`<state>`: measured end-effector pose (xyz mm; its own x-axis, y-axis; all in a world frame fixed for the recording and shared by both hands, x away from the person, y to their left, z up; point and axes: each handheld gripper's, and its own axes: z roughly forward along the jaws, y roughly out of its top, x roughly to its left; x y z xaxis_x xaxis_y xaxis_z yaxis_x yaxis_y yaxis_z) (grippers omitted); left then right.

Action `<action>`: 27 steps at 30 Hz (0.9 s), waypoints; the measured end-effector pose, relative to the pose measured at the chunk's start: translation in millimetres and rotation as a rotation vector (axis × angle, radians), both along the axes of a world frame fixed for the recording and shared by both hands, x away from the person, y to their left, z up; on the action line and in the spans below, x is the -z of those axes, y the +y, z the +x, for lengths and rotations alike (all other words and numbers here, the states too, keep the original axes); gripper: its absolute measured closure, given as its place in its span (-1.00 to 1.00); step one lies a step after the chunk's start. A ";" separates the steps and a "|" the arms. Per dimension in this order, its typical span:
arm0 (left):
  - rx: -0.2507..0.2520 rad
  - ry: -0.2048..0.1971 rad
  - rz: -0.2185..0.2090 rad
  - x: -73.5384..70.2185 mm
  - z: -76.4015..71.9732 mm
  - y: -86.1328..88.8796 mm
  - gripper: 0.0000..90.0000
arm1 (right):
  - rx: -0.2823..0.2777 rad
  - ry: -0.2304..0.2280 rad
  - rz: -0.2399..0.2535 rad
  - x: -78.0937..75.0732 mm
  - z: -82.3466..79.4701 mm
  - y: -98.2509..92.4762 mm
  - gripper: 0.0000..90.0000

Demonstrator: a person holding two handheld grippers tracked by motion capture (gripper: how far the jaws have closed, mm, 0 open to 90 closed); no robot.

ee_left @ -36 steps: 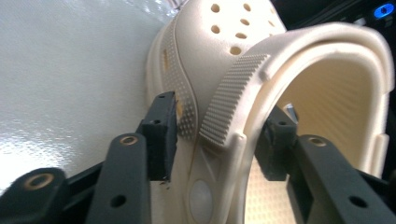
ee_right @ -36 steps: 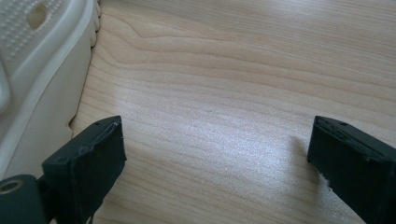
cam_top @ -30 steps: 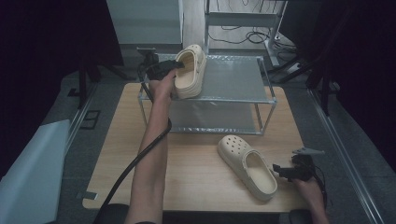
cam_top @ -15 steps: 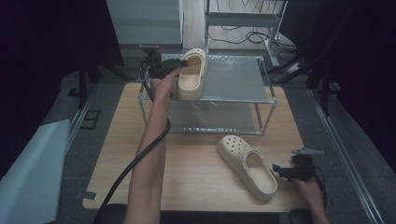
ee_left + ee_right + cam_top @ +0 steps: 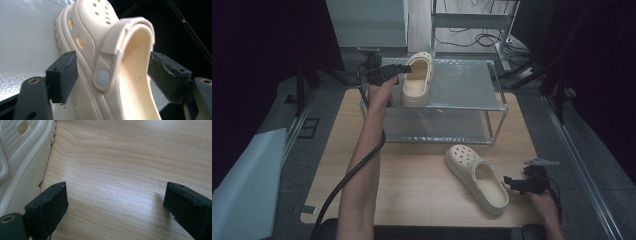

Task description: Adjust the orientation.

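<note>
Cream foam clog rests on the metal rack's top shelf; the left gripper has just been opening, jaws straddling its heel, releasing it. Right gripper, jaws spread, waits beside the second clog on the table.

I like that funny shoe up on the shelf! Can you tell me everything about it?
The clog on the shelf is cream-coloured and looks like soft foam, with round holes over the toe and a ridged heel strap pinned by a round rivet. It lies on the metal rack's top shelf at its left end, toe pointing away. The left gripper has just been opening; its pads stand on either side of the heel, not pressing.
</note>
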<state>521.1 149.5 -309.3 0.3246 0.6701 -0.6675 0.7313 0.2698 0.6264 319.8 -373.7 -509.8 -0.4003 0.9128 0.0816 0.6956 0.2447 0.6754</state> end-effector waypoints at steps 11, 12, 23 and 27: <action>0.050 -0.032 0.058 0.8 -20.0 8.7 -0.76 | -0.003 -0.002 -0.006 0.0 -0.1 0.6 -0.89; 0.055 -0.033 0.071 1.0 -21.8 9.1 -0.81 | -0.002 -0.003 -0.007 0.0 -0.2 0.6 -0.89; 0.144 -0.091 0.102 0.4 -43.9 2.9 -1.00 | -0.004 -0.001 -0.008 0.0 -0.2 1.1 -0.89; 0.165 -0.100 0.136 1.7 -53.6 1.3 -1.00 | -0.003 -0.001 -0.006 -0.2 -0.2 1.2 -0.89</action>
